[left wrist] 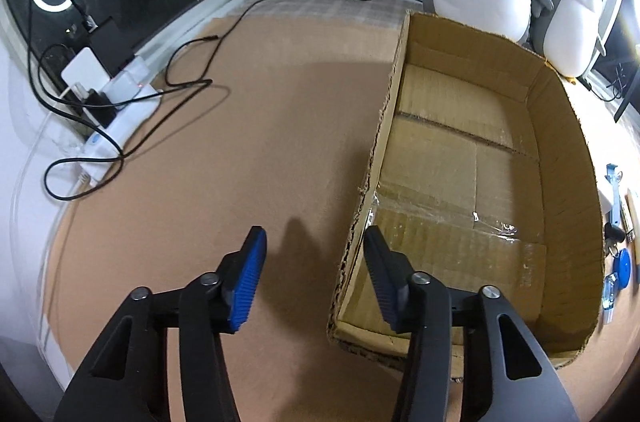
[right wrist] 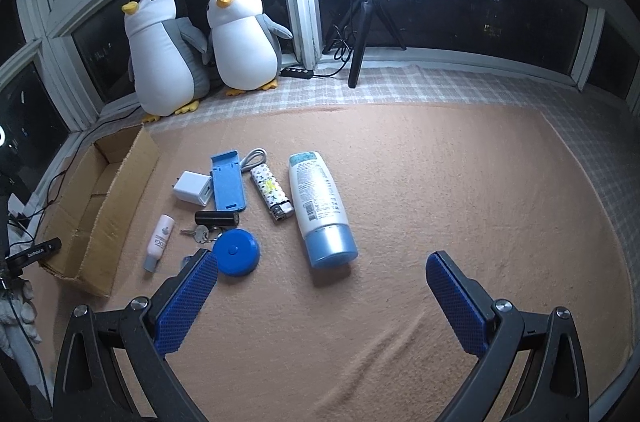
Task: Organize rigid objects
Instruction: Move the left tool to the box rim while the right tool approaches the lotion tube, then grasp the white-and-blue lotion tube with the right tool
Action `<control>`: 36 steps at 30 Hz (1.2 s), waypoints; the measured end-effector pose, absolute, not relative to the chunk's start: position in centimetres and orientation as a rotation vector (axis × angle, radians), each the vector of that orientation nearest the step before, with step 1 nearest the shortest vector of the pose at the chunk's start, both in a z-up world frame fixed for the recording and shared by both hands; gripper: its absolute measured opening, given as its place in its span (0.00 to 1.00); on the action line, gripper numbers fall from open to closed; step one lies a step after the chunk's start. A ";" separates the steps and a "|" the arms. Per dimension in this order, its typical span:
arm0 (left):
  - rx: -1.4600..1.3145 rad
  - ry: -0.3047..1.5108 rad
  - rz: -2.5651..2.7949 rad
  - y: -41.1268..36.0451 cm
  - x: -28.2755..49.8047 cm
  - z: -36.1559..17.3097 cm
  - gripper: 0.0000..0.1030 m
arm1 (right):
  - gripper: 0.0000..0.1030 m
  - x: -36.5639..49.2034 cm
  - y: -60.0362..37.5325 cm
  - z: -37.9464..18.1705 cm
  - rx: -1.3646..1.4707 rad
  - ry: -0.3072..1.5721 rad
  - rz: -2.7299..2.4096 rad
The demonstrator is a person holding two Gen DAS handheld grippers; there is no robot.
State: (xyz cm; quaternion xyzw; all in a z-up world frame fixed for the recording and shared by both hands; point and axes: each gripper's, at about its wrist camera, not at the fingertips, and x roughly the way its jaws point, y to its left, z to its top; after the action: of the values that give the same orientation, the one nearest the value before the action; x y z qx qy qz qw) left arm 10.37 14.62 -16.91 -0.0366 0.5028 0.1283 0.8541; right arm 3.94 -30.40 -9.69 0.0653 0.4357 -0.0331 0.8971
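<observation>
An open cardboard box [left wrist: 560, 150] lies on the tan mat. My left gripper [left wrist: 315, 230] straddles its torn left wall near the front corner. The wall sits close to the right finger with a gap to the left one, so the jaws are open. In the right wrist view the same box [right wrist: 100, 218] lies at left. Beside it are a white bottle with a blue cap [right wrist: 320, 198], a blue round tape measure [right wrist: 236, 253], a lighter [right wrist: 272, 196], a blue stand [right wrist: 227, 182], a white charger [right wrist: 193, 188], a black cylinder [right wrist: 217, 218], keys [right wrist: 198, 233] and a small tube [right wrist: 159, 242]. My right gripper [right wrist: 322, 256] hovers wide open just short of the bottle's cap.
Two plush penguins [right wrist: 168, 50] stand by the window behind the box. A ring light on a tripod [right wrist: 360, 34] stands at the back. A white power strip [left wrist: 120, 114] with black cables [left wrist: 188, 86] lies left of the box. Bare mat spreads to the right of the bottle.
</observation>
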 end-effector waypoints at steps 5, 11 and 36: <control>-0.059 1.069 0.258 14.2 10.8 -17.5 0.35 | 0.99 4.7 -31.1 -10.6 0.120 0.911 -0.068; -0.060 1.092 0.240 14.0 11.4 -18.4 0.27 | 0.99 6.3 -31.7 -11.7 0.099 0.921 -0.061; -0.032 1.090 0.240 13.7 11.4 -18.5 0.26 | 0.76 13.4 -30.3 -17.8 -0.089 0.983 -0.010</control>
State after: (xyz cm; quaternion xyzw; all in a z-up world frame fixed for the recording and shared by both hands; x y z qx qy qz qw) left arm 11.44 13.70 -18.46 -0.0153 0.5171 0.1139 0.8482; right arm 13.45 -30.32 -17.84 -0.0429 0.4719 -0.0047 0.8806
